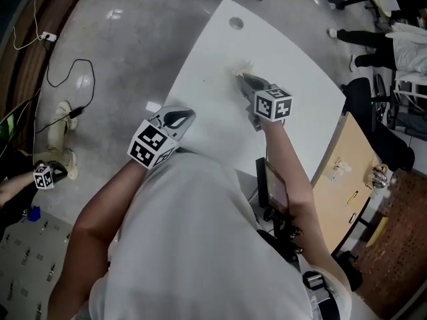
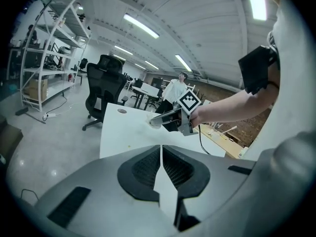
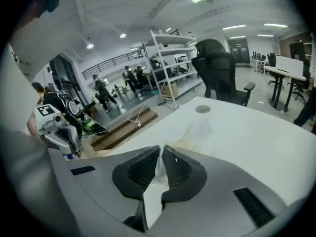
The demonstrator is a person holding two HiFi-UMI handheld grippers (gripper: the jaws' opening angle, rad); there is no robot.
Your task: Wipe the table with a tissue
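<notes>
A white table [image 1: 297,69] stretches ahead of me. My right gripper [image 1: 241,80] hovers over its middle, shut on a crumpled white tissue [image 1: 241,67]. In the right gripper view the tissue [image 3: 198,131] hangs from the pinched jaws of the right gripper [image 3: 161,153] just above the tabletop [image 3: 256,142]. My left gripper [image 1: 181,117] is beside the table's near left edge, jaws together with nothing between them. The left gripper view shows its own closed tips [image 2: 161,151] and, farther off, the right gripper [image 2: 157,120] with the tissue [image 2: 150,123] at its tip.
A round cable hole [image 1: 236,23] lies at the table's far end. A wooden desk [image 1: 343,179] stands to the right, with black office chairs [image 2: 105,90] and a metal shelf [image 2: 47,58] beyond. Cables [image 1: 70,89] trail over the floor on the left, where another person's gripper [image 1: 44,176] shows.
</notes>
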